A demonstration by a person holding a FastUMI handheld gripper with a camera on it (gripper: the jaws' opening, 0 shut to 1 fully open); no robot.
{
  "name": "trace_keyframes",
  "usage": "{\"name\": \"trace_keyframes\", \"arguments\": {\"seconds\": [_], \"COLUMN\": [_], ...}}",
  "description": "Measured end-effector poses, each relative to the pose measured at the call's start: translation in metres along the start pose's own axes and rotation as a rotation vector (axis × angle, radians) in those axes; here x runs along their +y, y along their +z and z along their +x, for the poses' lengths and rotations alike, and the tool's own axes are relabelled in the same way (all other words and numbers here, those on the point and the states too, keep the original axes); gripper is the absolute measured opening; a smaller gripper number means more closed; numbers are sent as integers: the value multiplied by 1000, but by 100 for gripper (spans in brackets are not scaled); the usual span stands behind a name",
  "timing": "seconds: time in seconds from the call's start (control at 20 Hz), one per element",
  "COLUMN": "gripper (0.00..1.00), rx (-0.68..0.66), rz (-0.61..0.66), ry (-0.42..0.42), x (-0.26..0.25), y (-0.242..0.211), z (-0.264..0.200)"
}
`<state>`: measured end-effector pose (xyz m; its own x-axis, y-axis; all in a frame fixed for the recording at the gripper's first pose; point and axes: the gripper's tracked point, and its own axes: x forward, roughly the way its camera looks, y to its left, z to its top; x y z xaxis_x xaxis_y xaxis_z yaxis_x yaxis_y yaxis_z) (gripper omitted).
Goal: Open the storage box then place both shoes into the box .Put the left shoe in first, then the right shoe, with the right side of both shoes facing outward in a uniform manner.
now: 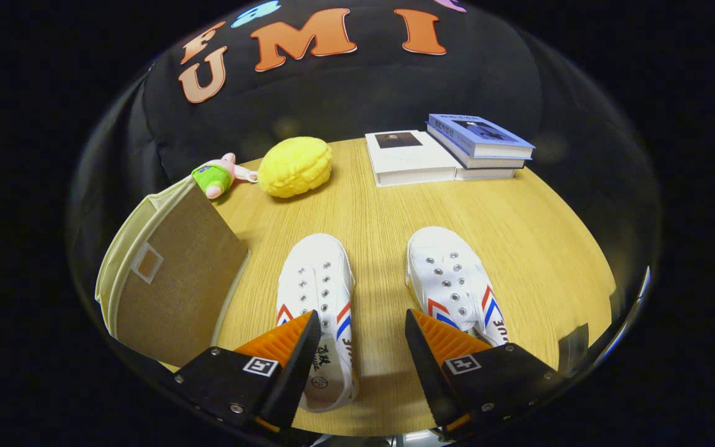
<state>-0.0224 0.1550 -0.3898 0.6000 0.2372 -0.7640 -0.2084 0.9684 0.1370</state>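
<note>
Two white canvas shoes with red and blue stripes lie on the wooden table, toes pointing away from me. The left shoe (319,292) lies partly under my left finger, and the right shoe (452,282) partly under my right finger. My gripper (362,323) hovers open above them, with bare table showing between the fingertips. To the left of the shoes stands the fabric storage box (171,273), cream with a brown lid panel that covers it.
A yellow plush toy (295,166) and a small pink and green plush (216,177) sit beyond the box. Stacked books (450,152) lie at the far right of the table (519,223). The round table edge curves close on the right.
</note>
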Motion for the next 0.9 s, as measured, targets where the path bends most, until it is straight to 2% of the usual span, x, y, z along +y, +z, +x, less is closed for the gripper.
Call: {"name": "trace_keyframes", "arguments": {"seconds": [0.35,0.65,0.75,0.8,0.9], "gripper": [65,52,36,15,8], "rx": [86,144,122,107,100], "rz": [5,147,155,140,166], "ry": [71,149,176,173,163], "x": [10,18,27,26,26], "y": [-30,-37,-34,-34,-32], "z": [21,22,19,22,20]}}
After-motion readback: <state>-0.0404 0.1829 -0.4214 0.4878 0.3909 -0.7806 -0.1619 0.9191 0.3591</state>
